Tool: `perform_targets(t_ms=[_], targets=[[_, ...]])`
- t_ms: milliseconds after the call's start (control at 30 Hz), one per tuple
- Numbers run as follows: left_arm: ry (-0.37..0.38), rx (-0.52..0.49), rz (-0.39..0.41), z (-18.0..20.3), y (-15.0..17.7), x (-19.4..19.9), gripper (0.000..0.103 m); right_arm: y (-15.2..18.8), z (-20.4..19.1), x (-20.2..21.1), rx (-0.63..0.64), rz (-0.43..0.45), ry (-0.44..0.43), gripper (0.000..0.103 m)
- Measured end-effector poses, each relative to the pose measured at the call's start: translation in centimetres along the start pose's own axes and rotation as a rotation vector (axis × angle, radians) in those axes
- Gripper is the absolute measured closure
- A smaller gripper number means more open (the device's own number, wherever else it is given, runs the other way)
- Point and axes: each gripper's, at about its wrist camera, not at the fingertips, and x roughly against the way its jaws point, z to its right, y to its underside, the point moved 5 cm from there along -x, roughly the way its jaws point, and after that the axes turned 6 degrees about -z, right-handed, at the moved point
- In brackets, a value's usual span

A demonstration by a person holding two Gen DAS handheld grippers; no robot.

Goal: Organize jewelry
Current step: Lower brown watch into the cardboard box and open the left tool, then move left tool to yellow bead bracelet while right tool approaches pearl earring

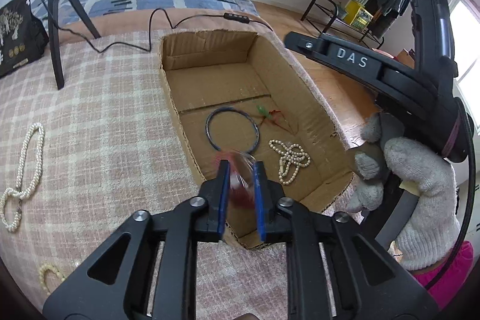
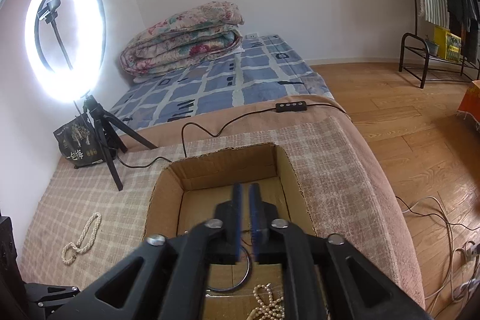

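An open cardboard box (image 1: 210, 56) sits on the checked blanket. Inside lie a dark blue ring necklace (image 1: 231, 129), a pearl strand (image 1: 289, 159) and a small green and red piece (image 1: 267, 114). My left gripper (image 1: 242, 167) is over the box's near corner, jaws parted, with a blurred red and clear piece (image 1: 241, 188) between the fingers. My right gripper (image 2: 246, 191) hovers over the box (image 2: 222, 161), jaws narrowly apart and empty. The ring necklace (image 2: 244, 272) and pearls (image 2: 268, 305) show below it. A long pearl necklace (image 1: 25, 170) lies on the blanket to the left, also in the right wrist view (image 2: 82, 236).
A yellowish bead bracelet (image 1: 49, 275) lies at the near left. A ring light tripod (image 2: 102, 137), its cable with remote (image 2: 291, 106) and a black bag (image 2: 78, 143) stand behind the box. The blanket's edge drops to wood floor (image 2: 420, 140) on the right.
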Motion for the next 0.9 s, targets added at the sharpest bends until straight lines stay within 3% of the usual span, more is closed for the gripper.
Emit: perform_targets(t_ms=[33, 67, 133, 200, 267, 433, 900], targets=[[-0.003, -0.009, 0.009, 0.2, 0.0, 0.2, 0.071, -0.1, 0.0, 0.2, -0.007, 0.007, 0.003, 0.061], [-0.006, -0.011, 0.018, 0.3, 0.0, 0.4, 0.057, -0.2, 0.0, 0.3, -0.011, 0.013, 0.007, 0.052], [-0.010, -0.013, 0.029, 0.4, 0.0, 0.6, 0.054, -0.3, 0.1, 0.5, -0.018, 0.021, 0.031, 0.028], [-0.016, -0.020, 0.026, 0.4, 0.0, 0.7, 0.053, -0.5, 0.1, 0.9, -0.022, 0.037, 0.055, 0.018], [-0.017, -0.018, 0.029, 0.4, 0.0, 0.9, 0.053, -0.6, 0.2, 1.1, -0.025, 0.039, 0.065, 0.017], [-0.019, -0.009, 0.031, 0.1, 0.0, 1.4, 0.053, -0.7, 0.2, 1.7, -0.030, 0.048, 0.118, 0.002], [-0.041, -0.021, 0.060, -1.2, 0.8, 4.6, 0.053, -1.2, -0.5, 5.0, -0.034, 0.082, 0.163, 0.000]])
